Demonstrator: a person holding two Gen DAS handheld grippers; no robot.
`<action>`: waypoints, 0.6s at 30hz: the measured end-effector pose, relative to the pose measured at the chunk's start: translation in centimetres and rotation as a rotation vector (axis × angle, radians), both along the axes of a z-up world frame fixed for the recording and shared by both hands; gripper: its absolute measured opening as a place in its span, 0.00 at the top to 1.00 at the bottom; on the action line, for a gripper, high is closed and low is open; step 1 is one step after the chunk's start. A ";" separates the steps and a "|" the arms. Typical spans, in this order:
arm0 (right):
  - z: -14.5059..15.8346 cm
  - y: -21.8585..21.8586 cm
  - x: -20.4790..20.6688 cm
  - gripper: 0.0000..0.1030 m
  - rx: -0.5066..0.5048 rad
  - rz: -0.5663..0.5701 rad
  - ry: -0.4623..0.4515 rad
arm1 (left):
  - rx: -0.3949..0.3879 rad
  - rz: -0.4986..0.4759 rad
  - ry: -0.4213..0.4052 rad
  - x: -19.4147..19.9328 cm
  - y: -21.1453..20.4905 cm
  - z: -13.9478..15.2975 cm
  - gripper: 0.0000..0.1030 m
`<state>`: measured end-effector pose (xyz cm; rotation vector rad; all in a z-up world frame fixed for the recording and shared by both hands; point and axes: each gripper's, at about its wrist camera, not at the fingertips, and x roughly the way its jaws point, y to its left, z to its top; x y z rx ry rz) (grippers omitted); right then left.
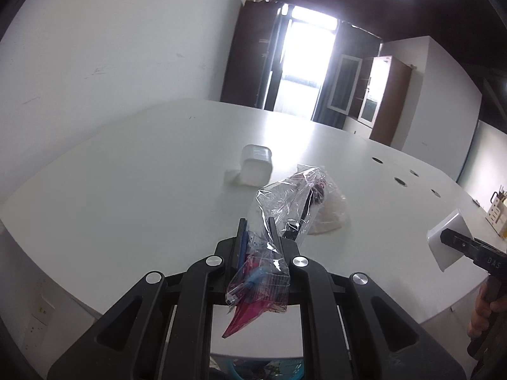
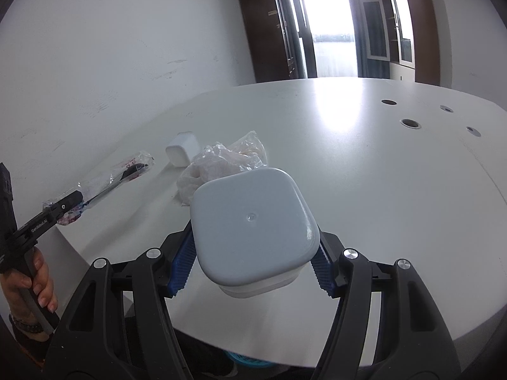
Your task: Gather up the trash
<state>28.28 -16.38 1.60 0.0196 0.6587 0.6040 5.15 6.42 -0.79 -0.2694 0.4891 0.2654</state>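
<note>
Clear plastic wrapper (image 1: 279,209) with a black spoon inside is pinched in my left gripper (image 1: 258,232), lifted above the white table (image 1: 126,190). My right gripper (image 2: 253,253) clamps a white square tub (image 2: 253,221); crumpled bag (image 2: 218,164) and small cup (image 2: 182,150) lie beyond.

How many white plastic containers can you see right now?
2. One white container is clamped in the right gripper; the other sits on the table beside the crumpled bag.

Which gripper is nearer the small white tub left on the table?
Left. The left gripper, holding the clear wrapper, sits just short of the tub; the right gripper is farther back.
</note>
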 end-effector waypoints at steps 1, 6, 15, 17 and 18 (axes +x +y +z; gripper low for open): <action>0.1 -0.3 -0.6 0.42 0.005 -0.001 -0.002 | 0.011 -0.017 -0.007 -0.6 -0.8 0.4 0.90; -0.1 -1.6 -4.2 0.42 -0.009 0.013 -0.018 | 0.020 -0.104 -0.046 -2.6 -3.8 1.4 0.90; -1.0 -3.0 -9.6 0.42 -0.038 0.056 -0.043 | 0.003 -0.226 -0.025 -5.0 -7.2 0.2 0.90; -1.1 -3.3 -10.8 0.42 -0.043 0.072 -0.046 | 0.018 -0.238 -0.027 -5.9 -7.9 0.2 0.90; -1.2 -3.4 -11.1 0.42 -0.044 0.079 -0.044 | 0.025 -0.245 -0.028 -6.4 -8.1 0.2 0.90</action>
